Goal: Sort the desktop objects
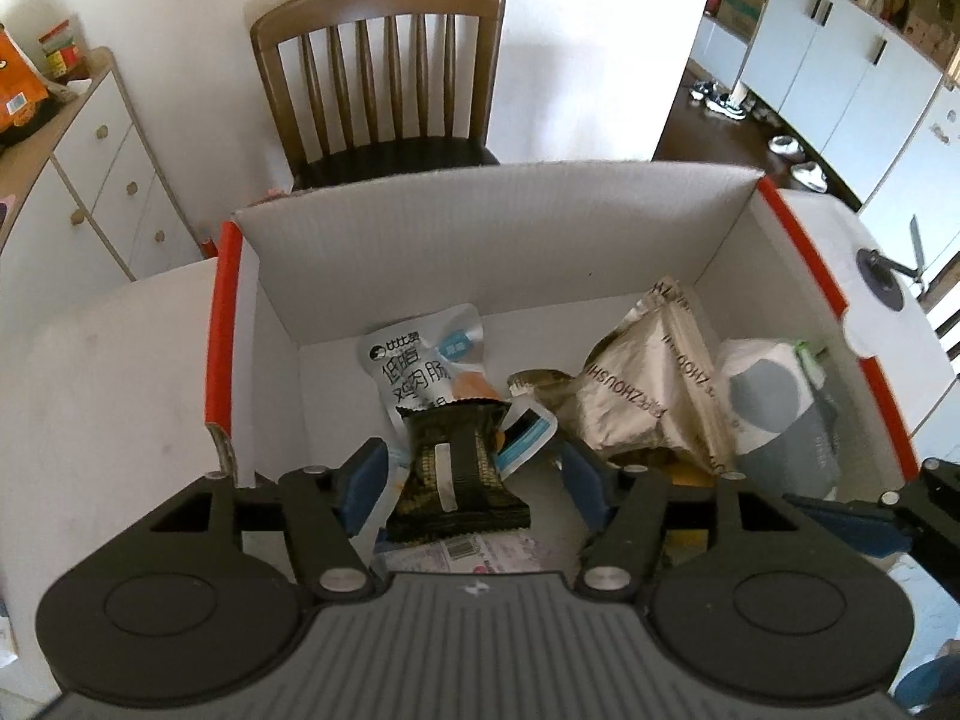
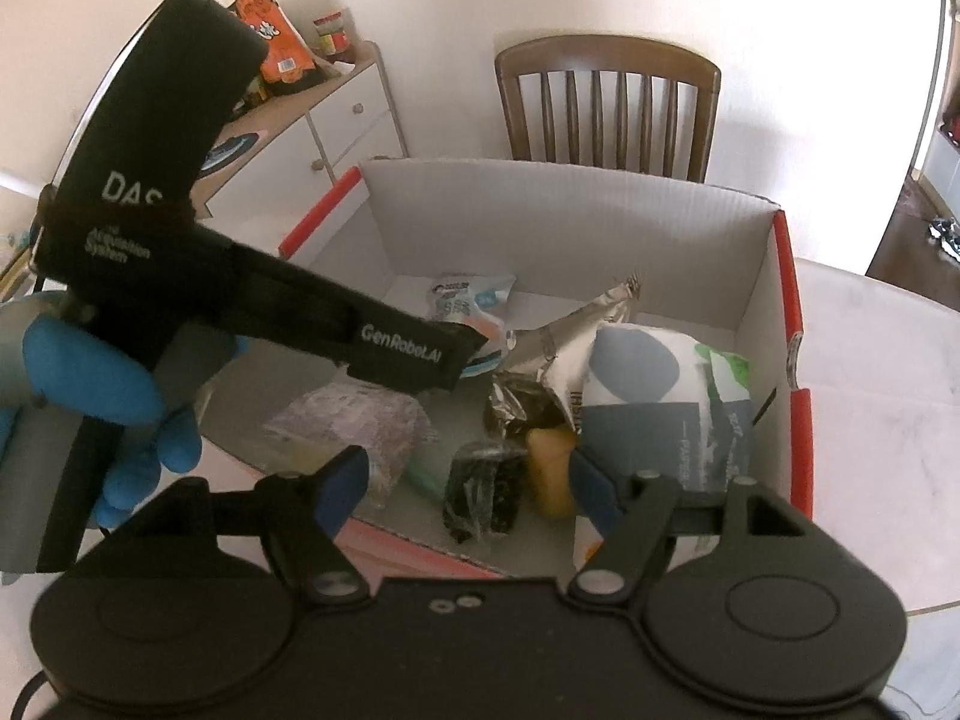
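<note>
Left wrist view: left gripper (image 1: 468, 480) sits low over the near edge of the cardboard box (image 1: 480, 228), pointing forward into it. Its jaws are released, spread wide on either side of one black snack packet (image 1: 456, 474), with a gap showing on both sides. Whether the packet rests on the items below cannot be told. Behind it lies one white pouch (image 1: 420, 360); to the right, one crumpled silver bag (image 1: 648, 396) and one grey-and-white pack (image 1: 774, 402). One wooden chair (image 1: 384, 78) stands beyond the box.

Right wrist view: right gripper (image 2: 462, 486) hovers over the near right part of the box (image 2: 774, 312), which stands on the white worktop (image 2: 888, 372). Its jaws are released, holding nothing; between them, lower down, lie one dark wrapped item (image 2: 480, 492) and one yellow piece (image 2: 549, 468). At left, a blue-gloved hand (image 2: 102, 396) grips the left unit, which angles down into the box.
</note>
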